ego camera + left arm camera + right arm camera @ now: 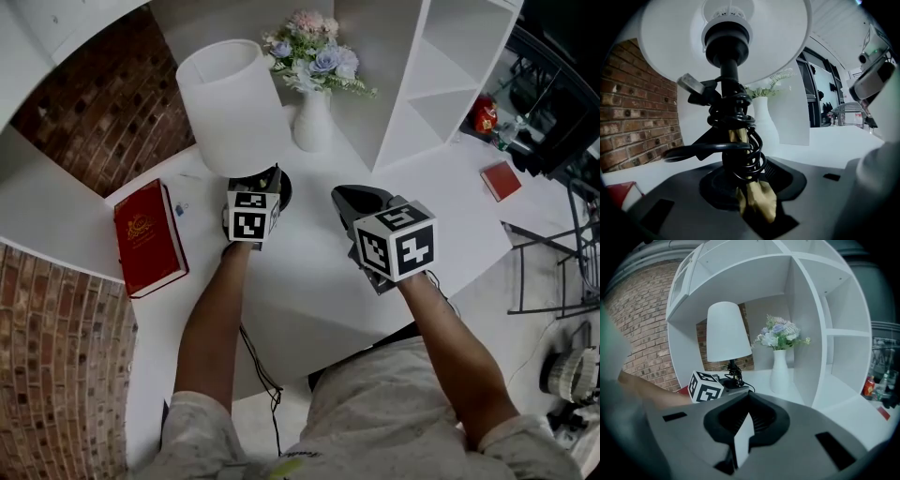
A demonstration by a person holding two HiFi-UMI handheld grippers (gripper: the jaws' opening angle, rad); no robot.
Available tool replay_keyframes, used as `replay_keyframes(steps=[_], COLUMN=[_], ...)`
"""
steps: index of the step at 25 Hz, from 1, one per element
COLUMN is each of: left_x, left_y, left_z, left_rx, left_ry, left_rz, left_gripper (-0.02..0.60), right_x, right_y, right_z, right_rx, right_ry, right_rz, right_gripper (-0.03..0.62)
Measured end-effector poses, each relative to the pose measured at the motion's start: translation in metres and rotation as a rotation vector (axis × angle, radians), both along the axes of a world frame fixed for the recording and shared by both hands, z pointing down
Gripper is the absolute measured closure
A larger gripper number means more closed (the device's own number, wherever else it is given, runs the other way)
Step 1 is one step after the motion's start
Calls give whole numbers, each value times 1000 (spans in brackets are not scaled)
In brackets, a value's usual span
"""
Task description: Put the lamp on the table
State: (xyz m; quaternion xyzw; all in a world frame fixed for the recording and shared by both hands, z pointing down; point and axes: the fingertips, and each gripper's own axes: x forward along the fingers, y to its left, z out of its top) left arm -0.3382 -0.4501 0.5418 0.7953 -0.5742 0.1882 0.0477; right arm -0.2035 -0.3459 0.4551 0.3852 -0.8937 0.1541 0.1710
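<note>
The lamp stands upright on the white table, with a white shade, a dark stem and a round black base. A black cord is wound round its stem. My left gripper is at the lamp's base, under the shade, and stands open with the stem close in front of its jaws. The lamp and the left gripper's marker cube also show in the right gripper view. My right gripper hovers over the table to the right of the lamp, shut and holding nothing.
A white vase of flowers stands just behind and right of the lamp. A red book lies at the table's left. White shelf panels rise at the back right, brick wall at the left. A small red object sits far right.
</note>
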Motion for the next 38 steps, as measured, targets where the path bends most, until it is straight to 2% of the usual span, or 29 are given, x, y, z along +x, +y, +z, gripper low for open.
replay_keyframes(steps=[14, 23, 27, 32, 38], left_x=[-13, -18, -14, -12, -11], left_y=[35, 81, 99, 123, 146], left_z=[-6, -25, -41, -63, -86], left_rx=[-52, -67, -43, -28, -13], left_ry=[-23, 7, 9, 16, 4], left_rz=[-64, -85, -88, -89, -89], left_gripper=[423, 428, 431, 443, 453], right_x=[4, -8, -13, -20, -24], right_y=[30, 46, 49, 54, 63], right_z=[-17, -22, -28, -36, -44], right_rx=[-13, -31, -12, 49, 78], right_ry=[-46, -73, -64, 0, 6], right_rz=[16, 7, -19, -86, -117], right_gripper=[589, 589, 589, 589, 589])
